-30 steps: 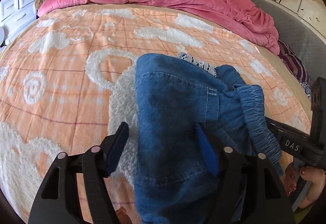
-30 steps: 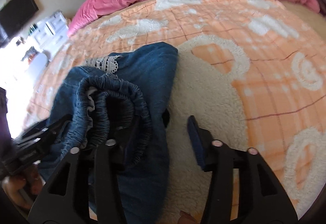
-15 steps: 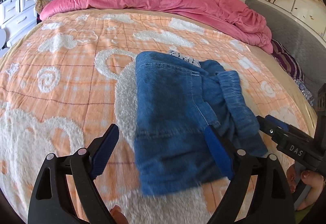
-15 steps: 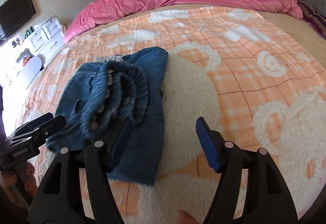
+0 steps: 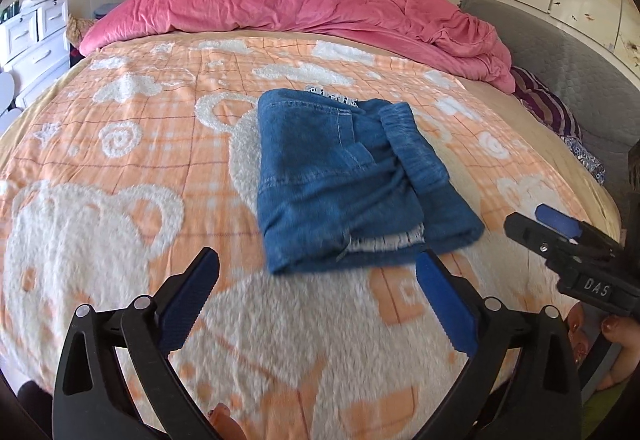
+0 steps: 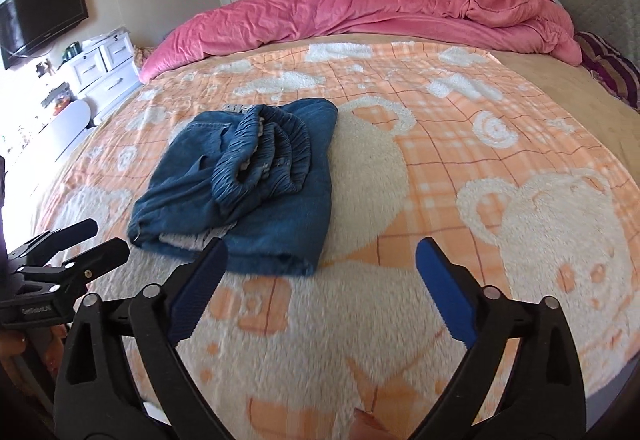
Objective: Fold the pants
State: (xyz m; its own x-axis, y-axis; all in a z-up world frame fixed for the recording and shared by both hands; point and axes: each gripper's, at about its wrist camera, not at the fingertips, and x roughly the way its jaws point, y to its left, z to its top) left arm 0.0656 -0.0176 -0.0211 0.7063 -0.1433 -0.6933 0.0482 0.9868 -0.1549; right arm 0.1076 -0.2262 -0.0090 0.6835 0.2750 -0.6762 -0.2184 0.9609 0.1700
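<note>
On the bed [image 5: 120,168], short of the folded pants [image 5: 352,180]: left gripper [image 5: 316,280] and right gripper [image 6: 320,264] just opened wide, empty; fold apparently done.

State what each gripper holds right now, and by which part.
Nothing is held. The left gripper and right gripper have just been opening, with nothing between their jaws. The folded pants lie free on the blanket.
</note>
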